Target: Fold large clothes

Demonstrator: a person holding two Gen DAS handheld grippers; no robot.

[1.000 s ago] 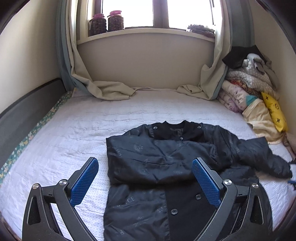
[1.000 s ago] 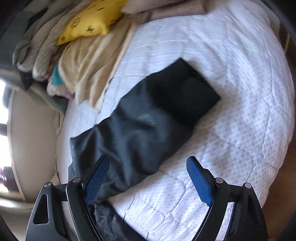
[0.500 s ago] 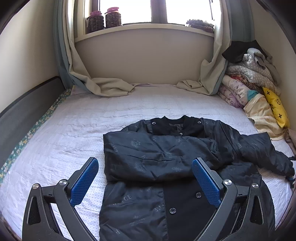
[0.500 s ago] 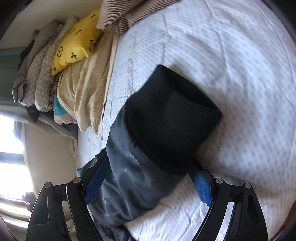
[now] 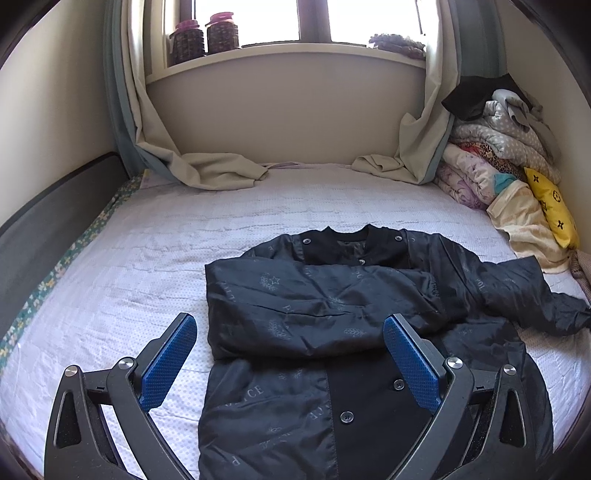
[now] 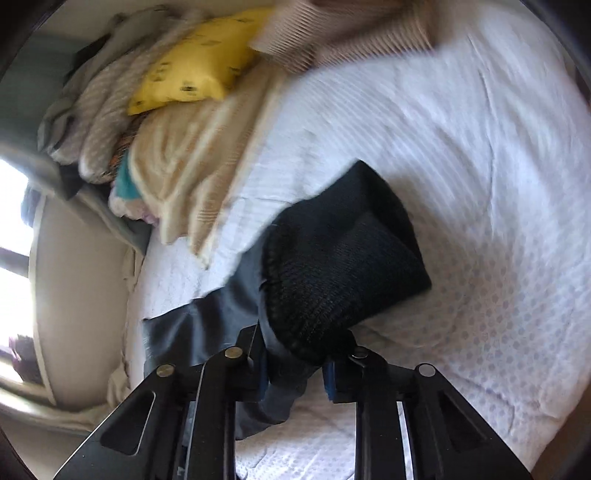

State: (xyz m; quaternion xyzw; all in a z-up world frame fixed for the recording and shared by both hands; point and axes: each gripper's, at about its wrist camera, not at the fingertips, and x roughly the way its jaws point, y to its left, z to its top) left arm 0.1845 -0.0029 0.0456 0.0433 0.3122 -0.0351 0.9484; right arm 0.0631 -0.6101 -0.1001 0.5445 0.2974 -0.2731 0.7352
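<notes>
Now my right hand-held gripper [image 6: 295, 373] has just closed on the jacket's knit cuff [image 6: 340, 266].
With the left hand-held gripper [image 5: 291, 363] hanging open over the jacket [image 5: 332, 314], I can fold this sleeve across from the bed's [image 5: 147, 266] right edge.

Bright daylight from blown-out window [image 5: 314, 16]; sharp left view, motion-smeared right view, dark fisheye-bent corners.

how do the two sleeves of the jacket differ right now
The left-side sleeve lies folded flat across the jacket's chest, untouched; the other sleeve stretches outward over the bed. The right gripper has just closed on the second sleeve's knit cuff; the left gripper hangs open. Both are dark, shiny printed fabric.
</notes>
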